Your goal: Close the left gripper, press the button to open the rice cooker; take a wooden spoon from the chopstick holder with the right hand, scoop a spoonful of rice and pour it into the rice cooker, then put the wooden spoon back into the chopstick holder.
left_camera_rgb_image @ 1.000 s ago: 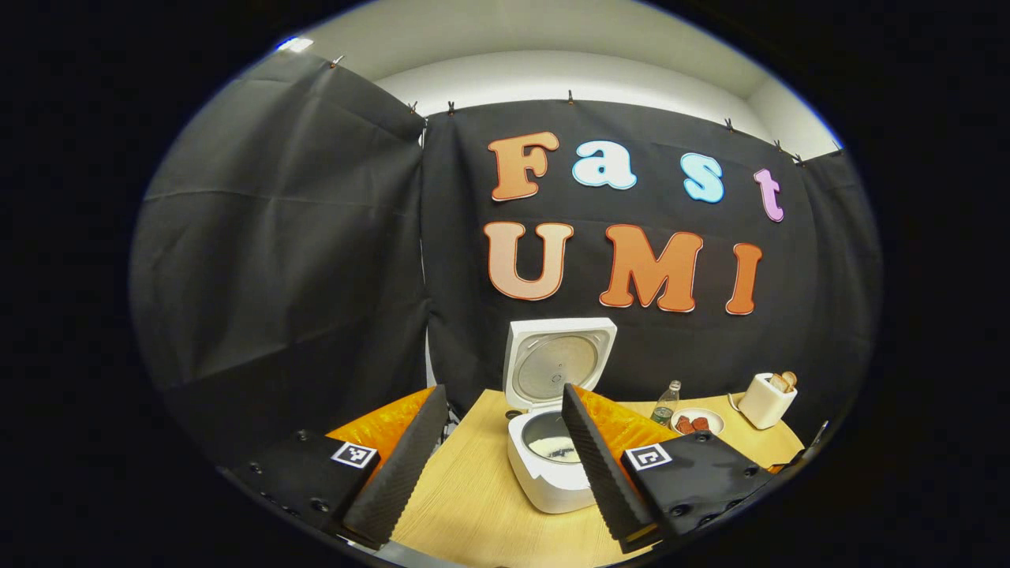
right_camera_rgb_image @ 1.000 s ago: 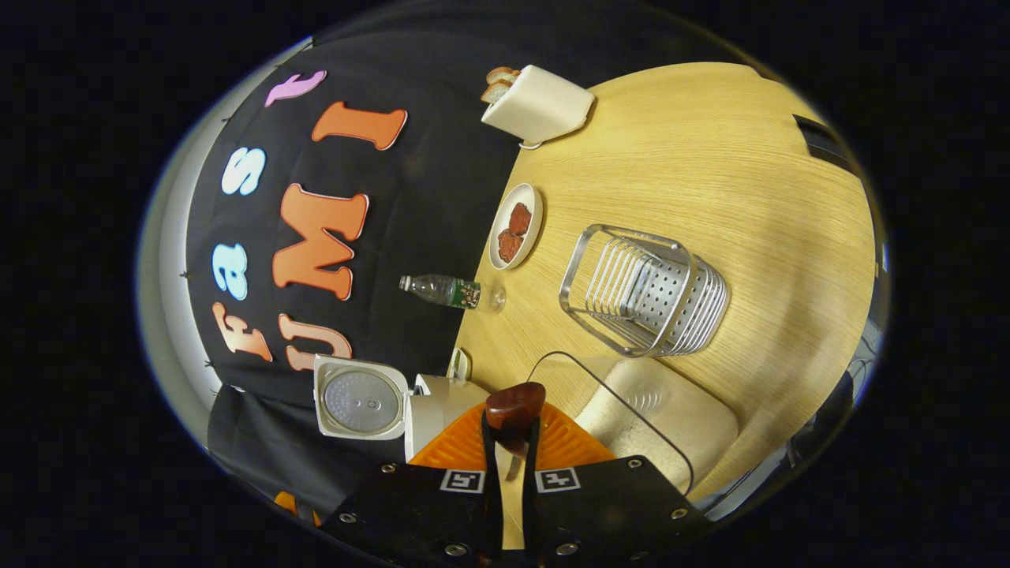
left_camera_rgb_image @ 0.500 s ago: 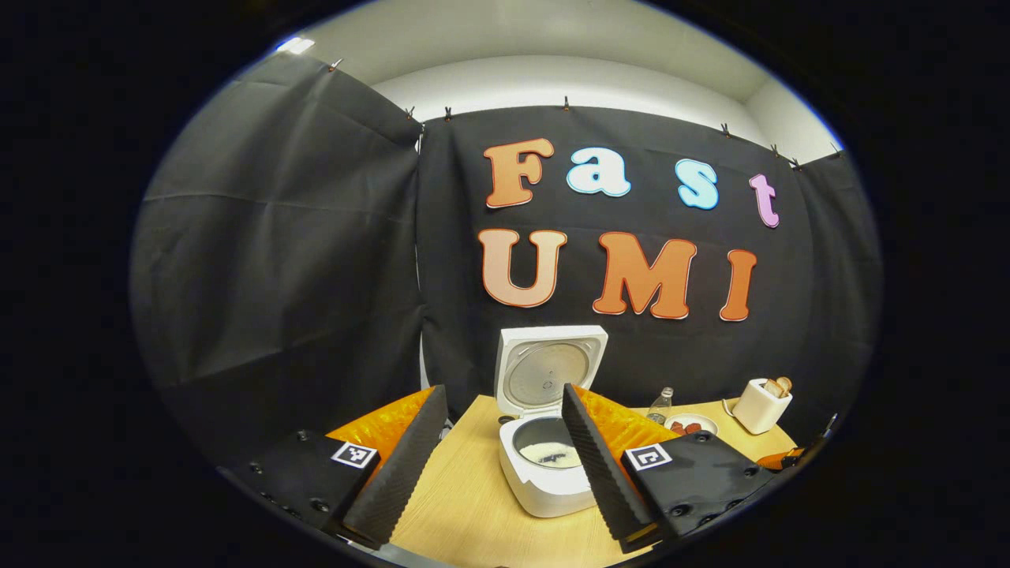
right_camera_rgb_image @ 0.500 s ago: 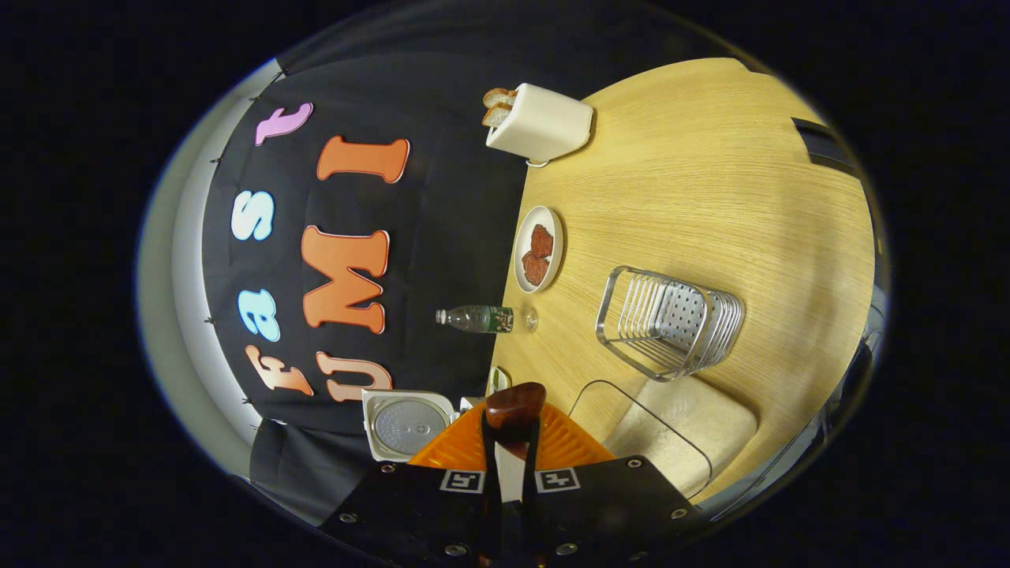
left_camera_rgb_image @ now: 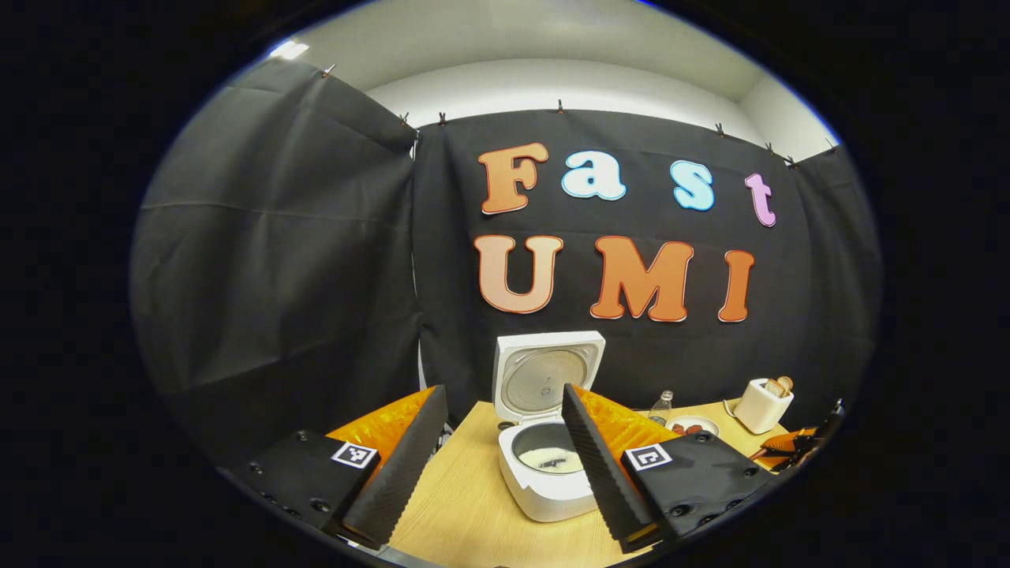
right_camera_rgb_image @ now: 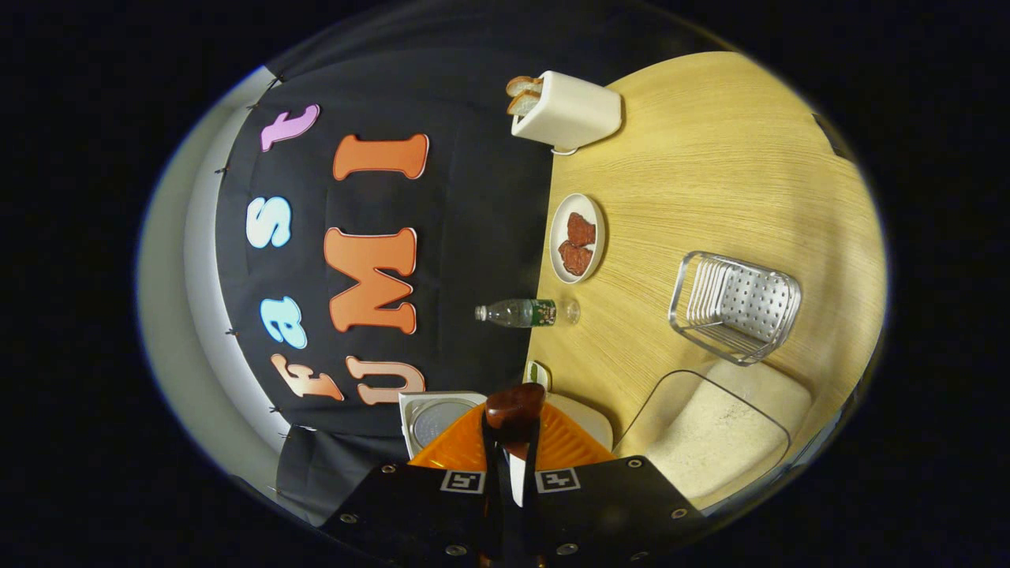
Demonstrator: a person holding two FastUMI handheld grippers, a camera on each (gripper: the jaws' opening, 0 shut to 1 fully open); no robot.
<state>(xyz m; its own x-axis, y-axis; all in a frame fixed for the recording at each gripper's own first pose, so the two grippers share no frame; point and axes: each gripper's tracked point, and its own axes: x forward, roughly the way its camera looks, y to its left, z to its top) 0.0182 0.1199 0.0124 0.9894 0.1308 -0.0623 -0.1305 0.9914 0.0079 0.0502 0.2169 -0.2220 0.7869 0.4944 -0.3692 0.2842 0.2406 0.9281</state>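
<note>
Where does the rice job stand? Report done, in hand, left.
Done: the rice cooker stands open with rice inside. In hand: the right gripper is shut on the wooden spoon. Left: put the spoon back into the metal chopstick holder. The left gripper is open.

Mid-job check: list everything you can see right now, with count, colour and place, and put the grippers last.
rice cooker: 1, white, lid up, on the table, rice in the pot
table: 1, light wood
toaster: 1, cream, bread in the slots, by the wall
plate: 1, white, two reddish-brown pieces on it
bottle: 1, clear, at the wall edge
chopstick holder: 1, silver metal, mid-table
rice container: 1, clear, white rice inside
wooden spoon: 1, dark brown, in the right gripper
left gripper: open, black and orange
right gripper: shut on the spoon
</note>
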